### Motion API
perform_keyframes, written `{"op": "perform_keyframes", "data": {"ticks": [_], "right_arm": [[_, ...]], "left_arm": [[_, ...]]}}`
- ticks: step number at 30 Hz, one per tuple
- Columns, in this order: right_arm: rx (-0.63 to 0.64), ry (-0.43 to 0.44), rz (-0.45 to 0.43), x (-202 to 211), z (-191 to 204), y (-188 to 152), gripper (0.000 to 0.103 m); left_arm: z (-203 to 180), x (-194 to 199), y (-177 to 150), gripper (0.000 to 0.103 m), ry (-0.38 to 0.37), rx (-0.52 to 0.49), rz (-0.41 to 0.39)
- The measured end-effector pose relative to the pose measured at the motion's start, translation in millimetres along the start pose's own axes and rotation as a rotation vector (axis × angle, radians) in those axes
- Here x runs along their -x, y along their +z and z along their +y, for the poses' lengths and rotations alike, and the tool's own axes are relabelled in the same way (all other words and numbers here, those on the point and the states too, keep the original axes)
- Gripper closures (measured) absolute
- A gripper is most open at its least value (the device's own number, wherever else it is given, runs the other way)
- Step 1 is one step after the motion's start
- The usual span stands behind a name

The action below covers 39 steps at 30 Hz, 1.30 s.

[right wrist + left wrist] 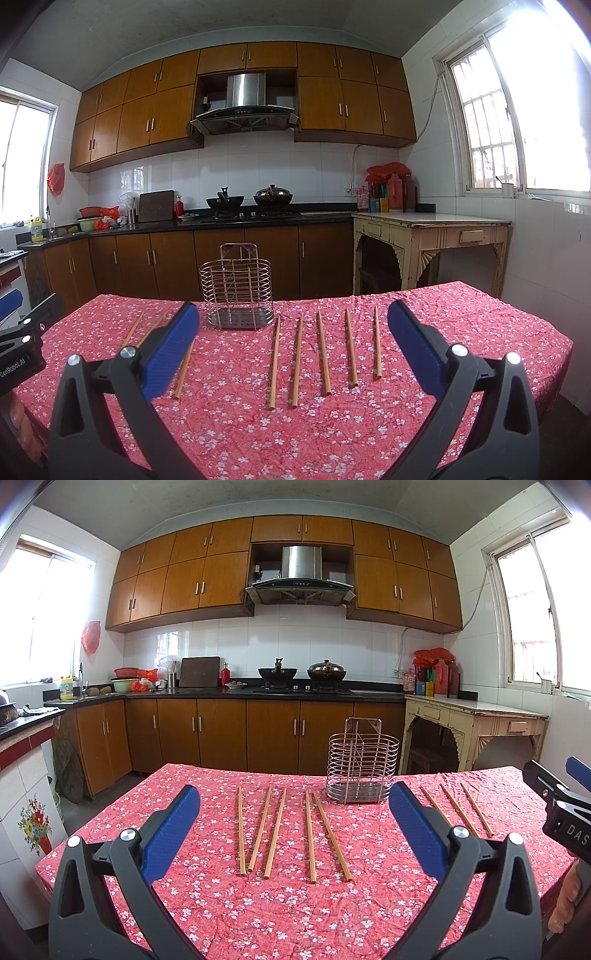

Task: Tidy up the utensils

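Nearest, the left gripper (293,801) and the right gripper (293,319) both hang above the near edge of the table (295,443), each with its jaws spread wide and holding nothing. Beyond them ten chopsticks lie flat on the red floral cloth, five (291,834) left of the holder and five (323,352) right of it. At the table's far edge the wire holder (236,293) stands upright and empty.
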State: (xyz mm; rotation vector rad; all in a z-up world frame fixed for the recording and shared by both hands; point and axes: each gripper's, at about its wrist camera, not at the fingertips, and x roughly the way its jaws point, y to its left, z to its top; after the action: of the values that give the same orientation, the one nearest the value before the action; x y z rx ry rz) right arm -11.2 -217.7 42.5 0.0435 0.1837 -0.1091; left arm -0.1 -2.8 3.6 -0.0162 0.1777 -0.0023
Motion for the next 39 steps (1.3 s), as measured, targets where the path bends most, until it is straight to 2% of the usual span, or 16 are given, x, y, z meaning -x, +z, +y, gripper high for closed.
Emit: {"op": "perform_keyframes", "data": {"ticks": [15, 18, 22, 25, 30, 35, 39], "right_arm": [[-0.012, -0.003, 0.020, -5.6, -4.6, -2.8, 0.004], [-0.031, -0.030, 0.075, -20.7, -15.8, -8.4, 0.004], [-0.085, -0.083, 0.211, -55.1, -42.3, -21.0, 0.005], [-0.101, -0.130, 0.311, -84.5, -63.4, -32.4, 0.013], [-0.153, -0.149, 0.511, -146.2, -95.4, -52.6, 0.042], [-0.162, -0.181, 0.642, -197.1, -109.0, -70.3, 0.056], [-0.170, -0.190, 0.697, -213.5, -112.0, -86.2, 0.063]], "left_arm": [[0.8, -3.6, -2.4, 0.002, 0.012, 0.004, 0.013], [4.1, -13.1, -6.9, 0.002, 0.038, 0.014, 0.049], [13.8, -29.1, -15.5, 0.002, 0.065, 0.028, 0.114], [23.4, -43.7, -21.9, 0.002, 0.082, 0.046, 0.177], [42.0, -71.7, -31.8, 0.002, 0.073, 0.091, 0.281], [53.6, -89.1, -33.7, 0.002, 0.105, 0.085, 0.327], [63.4, -99.4, -38.6, 0.002, 0.134, 0.090, 0.351]]}}
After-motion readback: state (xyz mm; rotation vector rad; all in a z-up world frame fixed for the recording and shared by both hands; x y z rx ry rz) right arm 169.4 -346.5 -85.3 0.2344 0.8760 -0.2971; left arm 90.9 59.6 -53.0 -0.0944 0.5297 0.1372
